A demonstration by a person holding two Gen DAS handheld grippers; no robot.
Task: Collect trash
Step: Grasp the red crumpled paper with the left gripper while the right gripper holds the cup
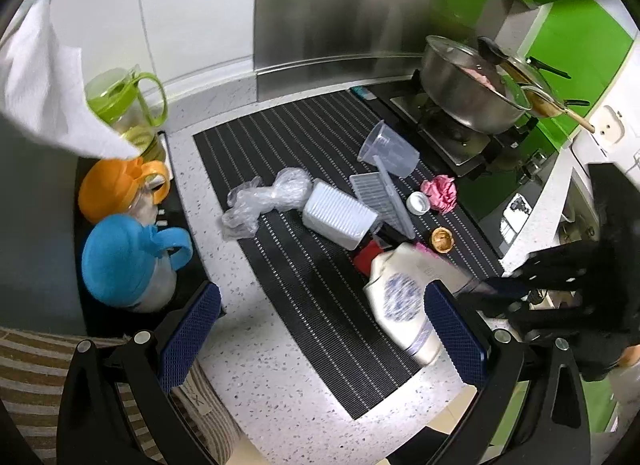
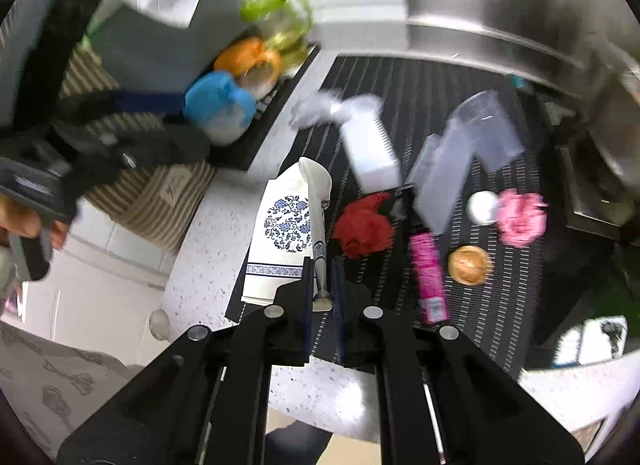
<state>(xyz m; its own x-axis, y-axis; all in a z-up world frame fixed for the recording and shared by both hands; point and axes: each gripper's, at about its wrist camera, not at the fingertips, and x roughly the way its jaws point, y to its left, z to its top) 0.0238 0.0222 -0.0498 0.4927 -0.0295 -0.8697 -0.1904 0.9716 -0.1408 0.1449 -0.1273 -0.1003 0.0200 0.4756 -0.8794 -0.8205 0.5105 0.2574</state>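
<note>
Cup [image 2: 286, 233], flattened, is pinched at its rim by right gripper [image 2: 322, 293] for carrying off; left gripper [image 1: 320, 329] hangs released, wrappers at twelve o'clock.

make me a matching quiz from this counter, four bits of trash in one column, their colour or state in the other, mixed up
Things:
1. paper cup
2. crumpled paper
3. plastic bag
4. bottle cap

Colour or state:
A. clear, crumpled at the mat's edge
B. pink
C. flattened, pinched in the right gripper
D. white, round

Pairs: 1-C, 2-B, 3-A, 4-D
</note>
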